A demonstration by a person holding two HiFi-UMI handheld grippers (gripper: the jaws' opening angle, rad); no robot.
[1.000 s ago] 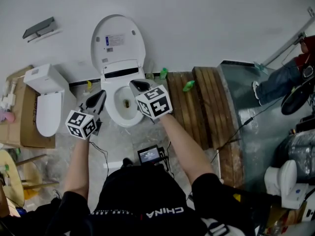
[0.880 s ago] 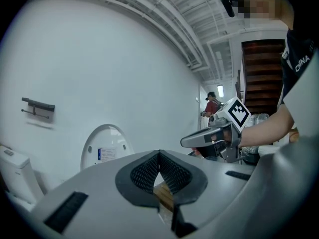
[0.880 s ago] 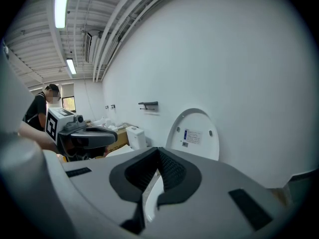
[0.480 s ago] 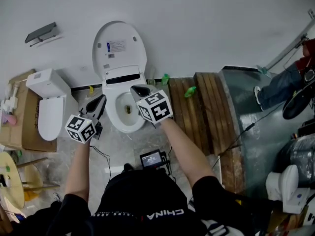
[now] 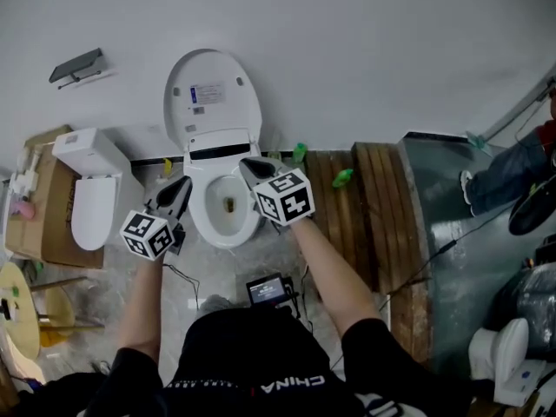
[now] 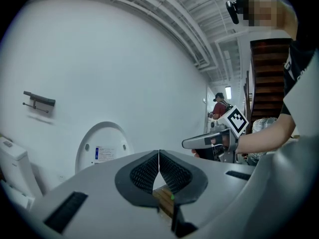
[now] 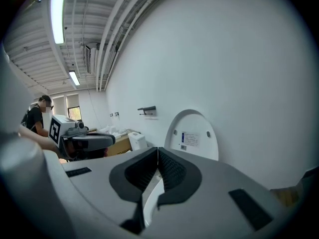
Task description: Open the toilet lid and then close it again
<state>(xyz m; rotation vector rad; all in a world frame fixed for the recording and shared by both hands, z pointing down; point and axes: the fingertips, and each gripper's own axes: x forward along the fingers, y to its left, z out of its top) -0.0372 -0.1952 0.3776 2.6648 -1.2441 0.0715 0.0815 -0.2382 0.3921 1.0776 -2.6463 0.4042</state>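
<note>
The white toilet stands against the wall with its oval lid raised upright; the lid also shows in the left gripper view and the right gripper view. My left gripper hovers at the bowl's left side, shut and empty. Shut with nothing held, my right gripper hangs over the bowl's right rim, below the lid. Neither touches the lid. Each gripper sees the other: the right gripper and the left gripper.
A second white toilet stands on cardboard at the left. Wooden planks lie to the right, with green bottles by the wall. A small screen device sits on the floor near my feet. A wall bracket hangs upper left.
Both grippers have shifted slightly toward the toilet and the view has moved with them; the lid stays upright. Jaws stay shut.
</note>
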